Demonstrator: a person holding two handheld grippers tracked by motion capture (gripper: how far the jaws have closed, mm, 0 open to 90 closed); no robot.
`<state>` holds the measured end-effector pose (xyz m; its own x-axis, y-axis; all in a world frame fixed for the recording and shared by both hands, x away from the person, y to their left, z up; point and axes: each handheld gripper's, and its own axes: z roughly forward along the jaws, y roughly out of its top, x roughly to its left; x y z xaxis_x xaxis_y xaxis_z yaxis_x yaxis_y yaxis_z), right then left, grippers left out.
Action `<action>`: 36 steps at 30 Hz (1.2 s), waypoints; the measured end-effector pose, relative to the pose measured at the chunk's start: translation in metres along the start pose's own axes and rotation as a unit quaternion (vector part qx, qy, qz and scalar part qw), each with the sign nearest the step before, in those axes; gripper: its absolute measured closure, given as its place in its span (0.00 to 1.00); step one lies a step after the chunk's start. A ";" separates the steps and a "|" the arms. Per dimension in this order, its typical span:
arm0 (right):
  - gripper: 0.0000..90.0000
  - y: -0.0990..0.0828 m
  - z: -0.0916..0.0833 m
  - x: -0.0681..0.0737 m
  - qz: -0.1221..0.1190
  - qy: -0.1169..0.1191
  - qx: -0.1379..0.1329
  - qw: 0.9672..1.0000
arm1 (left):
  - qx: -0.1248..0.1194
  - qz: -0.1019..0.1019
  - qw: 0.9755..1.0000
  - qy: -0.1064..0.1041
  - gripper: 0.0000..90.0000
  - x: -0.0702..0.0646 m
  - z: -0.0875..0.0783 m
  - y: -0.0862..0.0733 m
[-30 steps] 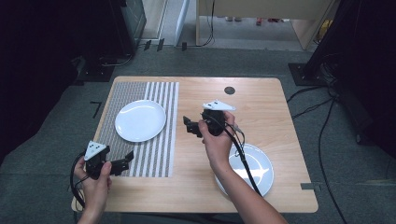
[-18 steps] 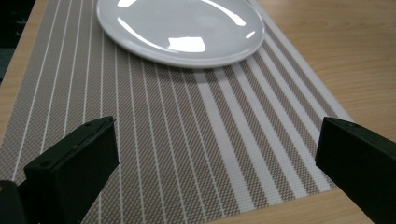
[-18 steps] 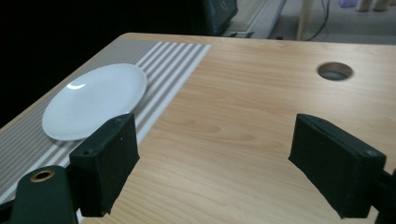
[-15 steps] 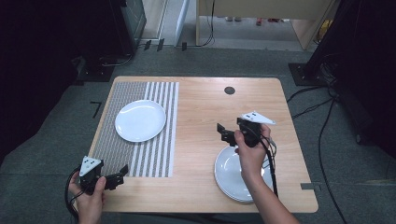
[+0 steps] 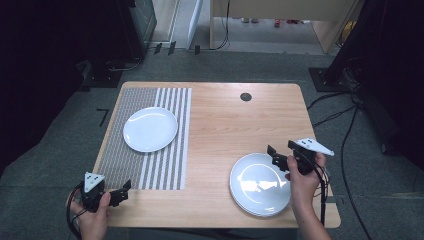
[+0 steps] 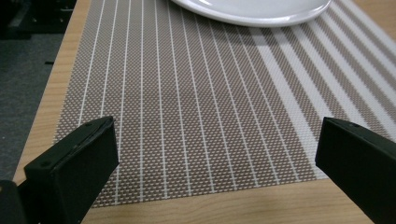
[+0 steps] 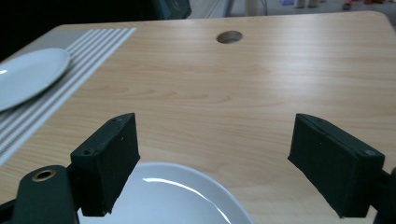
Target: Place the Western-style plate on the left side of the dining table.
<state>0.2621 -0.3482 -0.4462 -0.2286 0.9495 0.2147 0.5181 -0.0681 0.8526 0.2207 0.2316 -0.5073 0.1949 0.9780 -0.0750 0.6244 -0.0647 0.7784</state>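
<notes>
A white plate (image 5: 150,129) lies on the striped placemat (image 5: 145,165) at the table's left; its near rim shows in the left gripper view (image 6: 252,11). A second white plate (image 5: 260,183) rests on bare wood at the front right, and its far edge appears in the right gripper view (image 7: 173,198). My left gripper (image 5: 124,190) hovers at the placemat's front left corner, open and empty (image 6: 219,158). My right gripper (image 5: 274,156) is just over the far right rim of the near plate, also open with nothing between its jaws (image 7: 215,158).
The wooden table (image 5: 225,120) has a round cable hole (image 5: 245,97) near its far edge. Cables trail on the floor to the right (image 5: 345,125). Dark equipment stands beyond the table's far left (image 5: 135,30).
My right gripper has swung from the table's middle back to the near right, over the second plate. My left gripper has drawn back toward the front left corner of the table.
</notes>
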 end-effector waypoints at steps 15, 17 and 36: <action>0.18 -0.047 -0.036 -0.061 0.020 -0.059 0.029 0.998 | 0.013 0.001 1.000 0.014 0.00 0.006 0.006 -0.005; 0.18 -0.054 -0.041 -0.070 0.023 -0.069 0.032 0.997 | 0.017 0.004 1.000 0.015 0.00 0.005 0.007 -0.005; 0.20 -0.092 -0.043 -0.092 -0.002 -0.110 0.088 0.990 | 0.052 0.026 0.998 0.028 0.00 -0.001 0.013 -0.005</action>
<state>0.1995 -0.4422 -0.5237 -0.0559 0.9948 0.0849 0.6581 -0.0273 0.7525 0.2276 0.2280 -0.5192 0.1884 0.9821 0.0017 0.6895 -0.1335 0.7119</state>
